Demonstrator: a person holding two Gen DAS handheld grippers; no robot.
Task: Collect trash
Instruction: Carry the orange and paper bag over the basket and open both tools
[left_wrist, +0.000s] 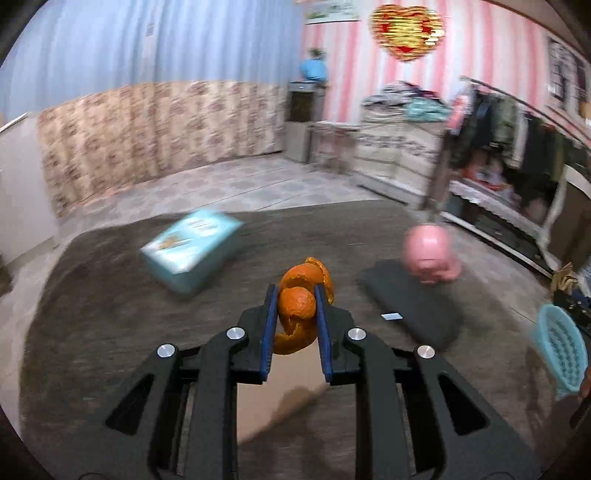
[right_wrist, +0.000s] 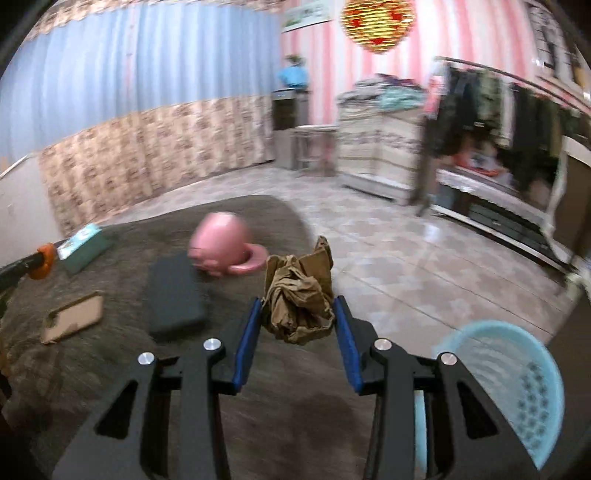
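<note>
Centre frame, left gripper (left_wrist: 295, 301) pinches orange peel (left_wrist: 300, 306), right gripper (right_wrist: 298, 314) clamps crumpled brown paper (right_wrist: 300, 295); both carrying — blue basket (right_wrist: 517, 387) lower right needs releases.

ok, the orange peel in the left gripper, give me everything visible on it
The orange peel is one curled strip, bright orange outside, paler inside, looking fresh and leathery. It is pinched between the blue pads of the left gripper, whose fingers press it from both sides. One curl sticks up past the fingertips, another hangs below them. It is held above the grey rug, touching nothing else. The right wrist view shows it at the far left edge.
</note>
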